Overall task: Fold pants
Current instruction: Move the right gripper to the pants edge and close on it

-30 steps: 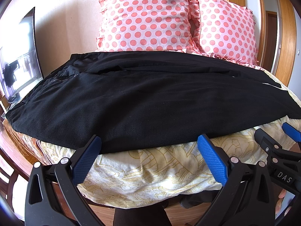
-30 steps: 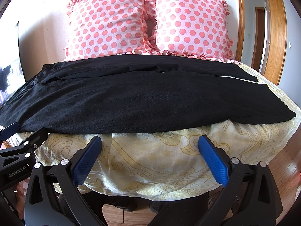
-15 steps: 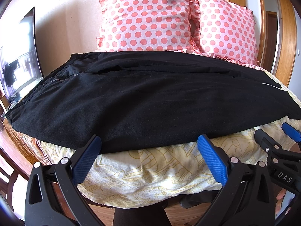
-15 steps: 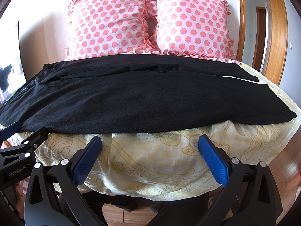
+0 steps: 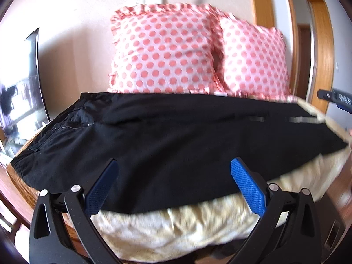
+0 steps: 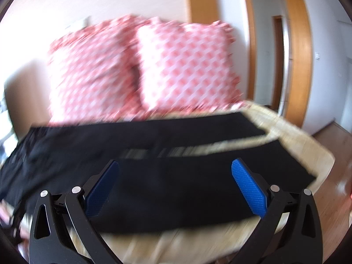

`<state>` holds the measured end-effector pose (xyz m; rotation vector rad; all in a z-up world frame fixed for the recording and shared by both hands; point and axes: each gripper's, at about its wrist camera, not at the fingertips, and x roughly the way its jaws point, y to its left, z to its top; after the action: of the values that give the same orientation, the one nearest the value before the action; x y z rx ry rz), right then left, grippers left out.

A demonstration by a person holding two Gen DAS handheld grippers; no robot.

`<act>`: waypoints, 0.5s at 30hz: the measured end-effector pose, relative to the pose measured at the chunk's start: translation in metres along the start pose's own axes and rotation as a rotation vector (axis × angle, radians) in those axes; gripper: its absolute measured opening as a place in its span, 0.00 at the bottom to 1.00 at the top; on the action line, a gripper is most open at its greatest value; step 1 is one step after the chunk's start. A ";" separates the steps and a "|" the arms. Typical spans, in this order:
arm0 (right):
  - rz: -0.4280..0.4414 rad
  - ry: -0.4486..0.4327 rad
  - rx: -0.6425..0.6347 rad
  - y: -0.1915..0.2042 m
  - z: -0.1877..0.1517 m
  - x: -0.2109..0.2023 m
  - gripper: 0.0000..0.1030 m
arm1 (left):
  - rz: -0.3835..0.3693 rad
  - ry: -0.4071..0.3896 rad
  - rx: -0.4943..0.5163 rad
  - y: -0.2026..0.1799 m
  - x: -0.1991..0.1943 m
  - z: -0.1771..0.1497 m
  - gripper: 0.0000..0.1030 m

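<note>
- The yellow quilt [image 5: 198, 226] covers the bed under and ahead of both sets of fingers.
- The black pants [image 5: 176, 140] lie spread flat across it, just beyond the fingertips.
- Two pink dotted pillows [image 5: 162, 52] stand behind the pants.
- The left gripper [image 5: 173, 187] is spread wide, holding nothing.
- The right gripper [image 6: 175, 187] likewise gapes empty.

Left wrist: low at the bed's [image 5: 176, 231] near edge, facing the pillows [image 5: 162, 50], close.
Right wrist: same edge, further right, blurred.
Shared: black pants [image 5: 176, 145], pillows.
</note>
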<state>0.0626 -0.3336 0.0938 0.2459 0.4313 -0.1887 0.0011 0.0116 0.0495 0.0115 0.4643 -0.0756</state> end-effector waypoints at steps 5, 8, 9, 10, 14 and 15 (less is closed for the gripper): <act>-0.197 0.086 0.086 -0.048 0.075 0.108 0.99 | -0.036 0.006 -0.152 0.028 0.021 0.012 0.98; -0.333 0.195 0.137 -0.081 0.099 0.192 0.99 | 0.016 0.019 -0.175 0.040 0.037 0.016 0.98; -0.376 0.223 0.153 -0.090 0.103 0.215 0.99 | 0.031 0.018 -0.161 0.040 0.039 0.017 0.98; -0.400 0.240 0.166 -0.097 0.105 0.229 0.99 | 0.049 0.016 -0.142 0.040 0.043 0.019 0.98; -0.488 0.360 0.268 -0.127 0.104 0.298 0.84 | 0.082 0.002 -0.104 0.043 0.055 0.025 0.98; -0.505 0.392 0.314 -0.135 0.101 0.315 0.79 | 0.079 0.005 -0.105 0.045 0.058 0.026 0.98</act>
<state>0.3512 -0.5300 0.0197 0.4844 0.8524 -0.7135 0.0679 0.0512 0.0461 -0.0732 0.4716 0.0263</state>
